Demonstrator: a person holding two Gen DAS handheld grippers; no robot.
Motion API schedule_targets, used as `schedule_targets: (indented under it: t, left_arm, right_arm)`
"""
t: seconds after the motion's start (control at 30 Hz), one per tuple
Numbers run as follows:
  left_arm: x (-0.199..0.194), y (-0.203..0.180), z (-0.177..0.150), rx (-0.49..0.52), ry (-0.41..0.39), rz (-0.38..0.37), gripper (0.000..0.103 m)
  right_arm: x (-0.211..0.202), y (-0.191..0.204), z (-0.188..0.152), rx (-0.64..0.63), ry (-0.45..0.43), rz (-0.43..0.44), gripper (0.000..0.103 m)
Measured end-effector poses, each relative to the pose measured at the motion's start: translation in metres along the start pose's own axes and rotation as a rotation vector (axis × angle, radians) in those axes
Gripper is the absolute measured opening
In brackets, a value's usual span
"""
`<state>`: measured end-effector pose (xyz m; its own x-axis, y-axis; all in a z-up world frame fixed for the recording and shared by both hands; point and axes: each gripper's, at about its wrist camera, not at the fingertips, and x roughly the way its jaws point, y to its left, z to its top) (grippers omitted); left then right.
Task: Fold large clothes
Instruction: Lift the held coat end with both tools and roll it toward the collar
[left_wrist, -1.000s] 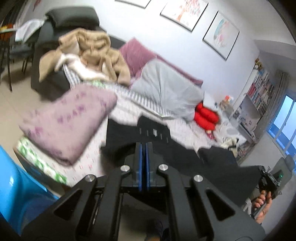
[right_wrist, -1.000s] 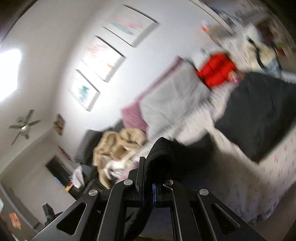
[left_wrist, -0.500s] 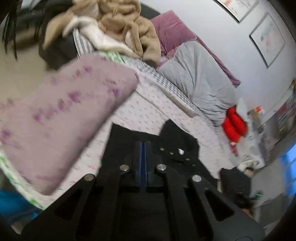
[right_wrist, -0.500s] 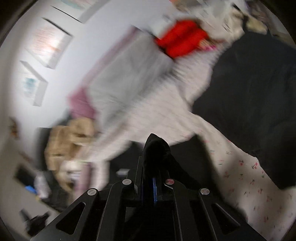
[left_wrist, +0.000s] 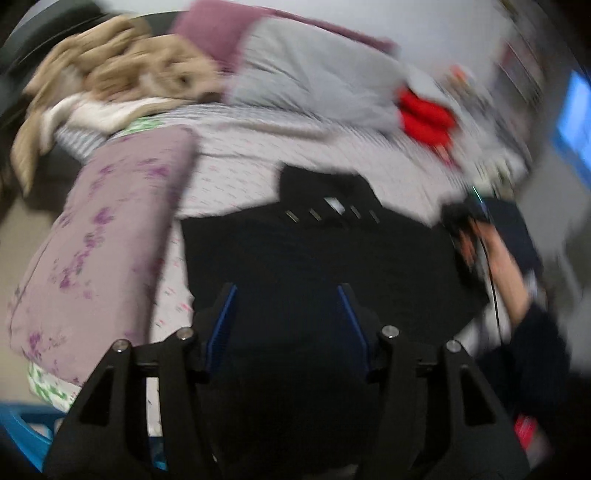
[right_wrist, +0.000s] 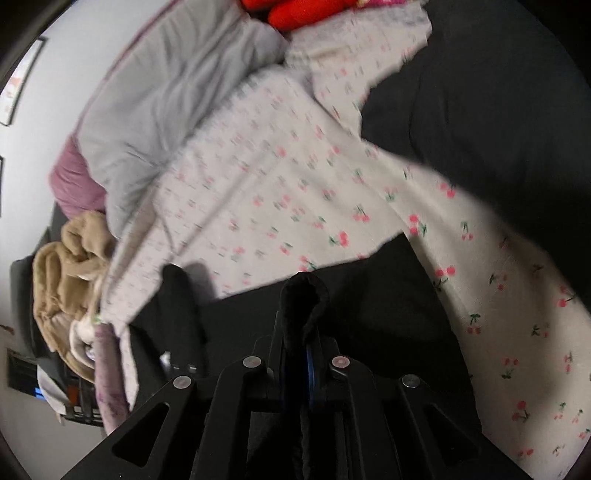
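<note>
Your left gripper (left_wrist: 287, 295) is hovering, jaws apart, over the black garment (left_wrist: 317, 251) on the bed (right_wrist: 280, 192); your right gripper (right_wrist: 299, 332) is clamping a fold of it.

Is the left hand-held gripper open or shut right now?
Open. The left hand-held gripper has its blue-lined fingers spread wide apart above the black garment, gripping nothing.
</note>
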<state>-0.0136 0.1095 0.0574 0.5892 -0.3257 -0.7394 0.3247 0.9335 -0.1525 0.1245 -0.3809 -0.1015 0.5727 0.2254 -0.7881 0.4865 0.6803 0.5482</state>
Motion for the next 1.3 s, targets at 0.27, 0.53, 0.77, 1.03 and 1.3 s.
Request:
schedule_targets:
  t: [0.27,0.53,0.77,1.03,1.3]
  left_arm:
    - [-0.013,-0.072,-0.064,0.268,0.099,-0.114,0.071]
    - [-0.031,-0.118,-0.090,0.475,0.060,-0.213,0.082]
    - [0.038,-0.121,-0.065,0.417,0.189,-0.121,0.007]
    - [0.011,-0.021,0.054,0.056,-0.088,-0.006,0.005]
    - [0.106,0.144,0.107,-0.531,-0.022,-0.024,0.014]
  right_arm:
    - [0.000,-0.004,-0.003,-0.020,0.017,0.005,0.009]
    - [-0.006,-0.004,-0.007,-0.039,0.018,0.016,0.013]
    - [-0.014,0.005,-0.009,-0.103,-0.011,0.027,0.012]
    - [-0.050,0.004,0.001,-0.056,-0.083,0.154,0.011]
    - [-0.069,-0.043,0.018,0.148,-0.124,0.168,0.055]
